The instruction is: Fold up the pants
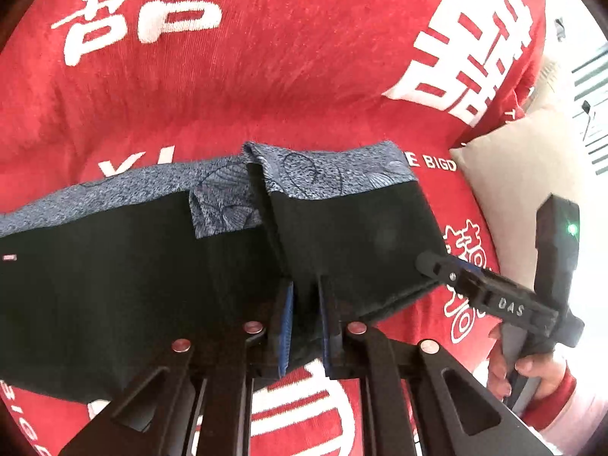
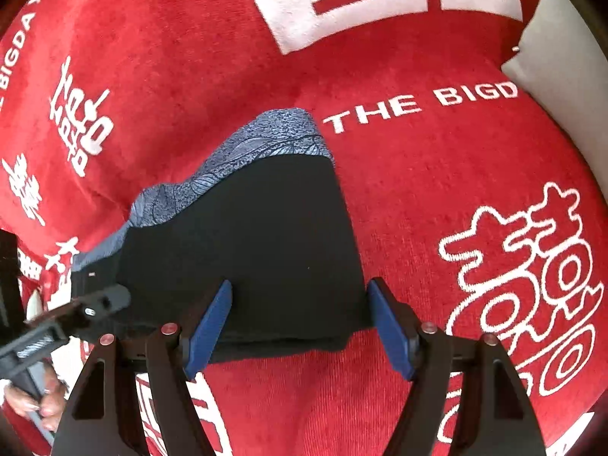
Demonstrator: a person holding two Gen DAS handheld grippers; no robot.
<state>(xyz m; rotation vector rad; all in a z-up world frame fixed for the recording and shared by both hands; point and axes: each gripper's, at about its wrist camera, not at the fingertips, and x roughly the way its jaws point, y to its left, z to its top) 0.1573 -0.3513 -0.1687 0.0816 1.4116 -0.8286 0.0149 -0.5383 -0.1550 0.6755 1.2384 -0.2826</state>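
Note:
Black pants [image 1: 114, 266] with a blue-grey patterned band lie spread on a red blanket. In the left wrist view my left gripper [image 1: 306, 304] is shut on a raised ridge of black fabric near the pants' near edge, its blue pads [image 1: 285, 319] pressing both sides. The right gripper [image 1: 435, 262] comes in from the right at the pants' right edge. In the right wrist view my right gripper [image 2: 300, 290] stands open astride the near right corner of the pants [image 2: 247, 228], one pad over the cloth, the other just past the edge. The left gripper [image 2: 114, 296] shows at the left.
The red blanket [image 1: 266, 76] with white lettering covers the whole surface. A beige pillow [image 1: 494, 182] lies at its right side, seen also in the right wrist view, pillow [image 2: 562, 76]. A person's hand [image 1: 532, 372] with a red cuff holds the right gripper's handle.

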